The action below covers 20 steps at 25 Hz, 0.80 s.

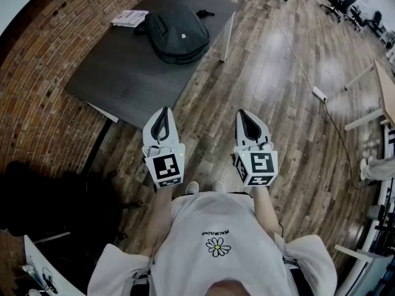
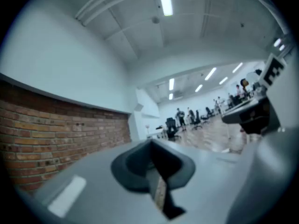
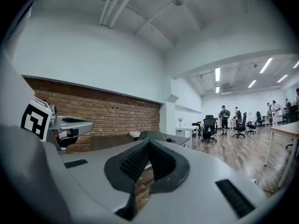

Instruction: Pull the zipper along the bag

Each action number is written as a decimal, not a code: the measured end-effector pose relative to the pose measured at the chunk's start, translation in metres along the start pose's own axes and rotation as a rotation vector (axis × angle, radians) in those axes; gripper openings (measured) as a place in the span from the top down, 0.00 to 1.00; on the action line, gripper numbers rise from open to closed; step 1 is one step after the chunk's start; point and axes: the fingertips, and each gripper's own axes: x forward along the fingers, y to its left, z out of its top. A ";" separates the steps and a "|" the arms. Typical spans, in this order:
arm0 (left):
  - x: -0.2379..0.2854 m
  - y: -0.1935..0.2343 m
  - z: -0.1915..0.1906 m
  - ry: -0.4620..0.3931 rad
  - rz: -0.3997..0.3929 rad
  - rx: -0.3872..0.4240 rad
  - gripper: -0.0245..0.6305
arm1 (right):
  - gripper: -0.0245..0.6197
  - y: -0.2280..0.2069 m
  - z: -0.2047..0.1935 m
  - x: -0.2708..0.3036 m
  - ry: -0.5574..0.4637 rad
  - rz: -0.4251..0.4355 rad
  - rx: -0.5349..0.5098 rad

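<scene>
Daisy-print T-shirt [image 1: 217,239] at six o'clock; just ahead, left gripper [image 1: 163,113] and right gripper [image 1: 242,116] hang level, jaws pressed together on nothing. Black backpack [image 1: 178,32] lies on the table [image 1: 117,79] at eleven o'clock, well apart. Approach phase, I'd say: close in, find the zipper pull.

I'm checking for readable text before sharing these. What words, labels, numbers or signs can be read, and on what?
Shirt: one line of print above a daisy, upside down, too small to read.
Booklet: print, too small to read.
Bag: small pale label, unreadable.
Left cube, right cube: black-and-white square markers, no words.
Nothing can be quoted.
</scene>
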 end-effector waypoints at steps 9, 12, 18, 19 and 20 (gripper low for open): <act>0.004 -0.017 0.006 -0.011 0.015 -0.032 0.96 | 0.96 -0.022 -0.001 0.002 -0.016 0.035 0.000; 0.002 -0.020 0.012 -0.032 0.033 -0.042 0.96 | 0.96 -0.027 -0.005 0.001 -0.015 0.062 -0.002; 0.001 -0.028 0.006 -0.031 0.064 -0.055 0.96 | 0.96 -0.045 -0.018 -0.003 -0.021 0.089 0.065; 0.002 -0.027 0.004 -0.031 0.074 -0.062 0.96 | 0.96 -0.046 -0.018 -0.004 -0.022 0.100 0.066; 0.005 -0.026 0.003 -0.031 0.083 -0.069 0.96 | 0.96 -0.047 -0.019 -0.005 -0.024 0.109 0.058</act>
